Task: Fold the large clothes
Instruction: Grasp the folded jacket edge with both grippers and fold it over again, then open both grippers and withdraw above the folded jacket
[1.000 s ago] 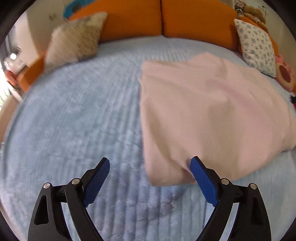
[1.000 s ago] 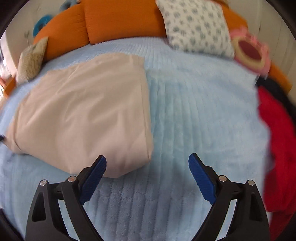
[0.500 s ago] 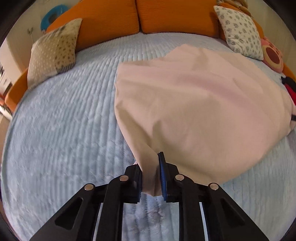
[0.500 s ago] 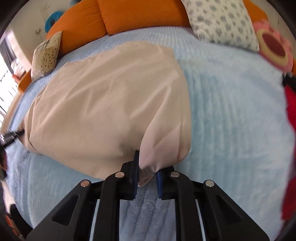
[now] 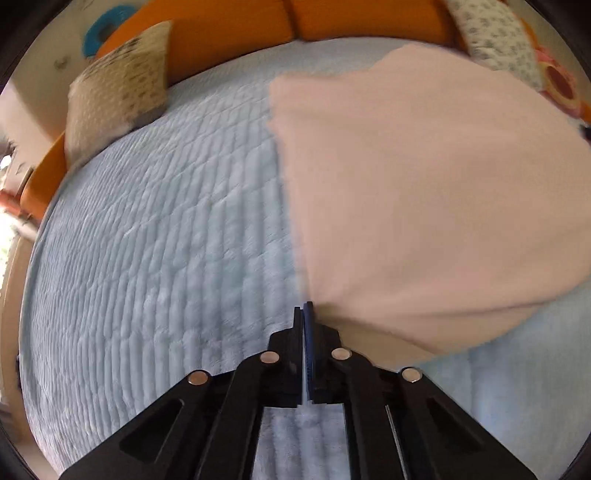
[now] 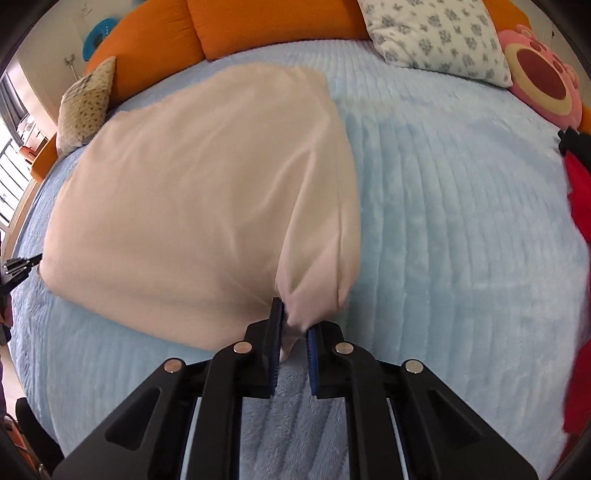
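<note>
Both the left gripper (image 5: 303,314) and right gripper (image 6: 293,325) are clenching near corners of the pink cloth (image 6: 207,177); lifting evenly should be keeping the fold square.

Blue quilted bed (image 6: 461,221), orange headboard (image 6: 273,22), bright window (image 6: 11,173) leftward.

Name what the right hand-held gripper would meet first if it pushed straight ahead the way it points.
The pink cloth it already pinches: the right hand-held gripper points into the raised fabric. Beyond it probably lies the blue bedspread, though depth is unclear.
</note>
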`<act>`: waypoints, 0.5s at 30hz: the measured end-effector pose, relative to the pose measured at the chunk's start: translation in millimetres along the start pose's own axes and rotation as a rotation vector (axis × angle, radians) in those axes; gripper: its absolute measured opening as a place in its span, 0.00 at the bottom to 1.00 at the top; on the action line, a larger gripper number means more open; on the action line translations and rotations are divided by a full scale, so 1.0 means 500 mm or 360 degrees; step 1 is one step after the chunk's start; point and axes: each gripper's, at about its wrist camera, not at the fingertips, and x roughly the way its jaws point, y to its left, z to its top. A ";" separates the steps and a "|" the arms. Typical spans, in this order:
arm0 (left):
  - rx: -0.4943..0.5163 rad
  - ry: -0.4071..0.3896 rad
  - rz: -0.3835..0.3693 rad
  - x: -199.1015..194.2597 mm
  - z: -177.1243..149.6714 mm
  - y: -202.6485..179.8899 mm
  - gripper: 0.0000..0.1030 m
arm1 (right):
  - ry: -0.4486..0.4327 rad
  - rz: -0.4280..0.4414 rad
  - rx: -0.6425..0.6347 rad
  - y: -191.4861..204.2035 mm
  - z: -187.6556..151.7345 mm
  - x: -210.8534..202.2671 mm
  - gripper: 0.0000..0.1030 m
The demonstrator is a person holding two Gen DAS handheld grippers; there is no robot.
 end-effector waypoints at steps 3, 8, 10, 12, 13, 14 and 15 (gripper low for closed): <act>-0.0134 0.0064 -0.0068 0.035 -0.033 0.046 0.05 | -0.0016 -0.0066 -0.0053 0.017 -0.005 0.011 0.13; -0.0103 0.0039 -0.0058 0.004 -0.039 0.044 0.06 | -0.0023 -0.0229 -0.0114 0.050 -0.015 -0.003 0.33; -0.0131 -0.0010 -0.0108 -0.044 -0.029 0.050 0.17 | -0.0019 -0.0270 -0.0116 0.051 -0.021 -0.030 0.65; -0.0163 -0.0097 -0.0101 -0.103 -0.016 0.053 0.61 | -0.0078 -0.0387 -0.0146 0.060 -0.031 -0.076 0.71; -0.0180 -0.0161 -0.0111 -0.138 -0.010 0.054 0.79 | -0.0121 -0.0423 -0.0155 0.067 -0.036 -0.103 0.71; -0.0188 -0.0202 -0.0128 -0.161 -0.005 0.055 0.84 | -0.0171 -0.0403 -0.0132 0.075 -0.042 -0.135 0.71; -0.0198 -0.0231 -0.0166 -0.186 -0.001 0.051 0.88 | -0.0205 -0.0379 -0.0119 0.081 -0.043 -0.154 0.71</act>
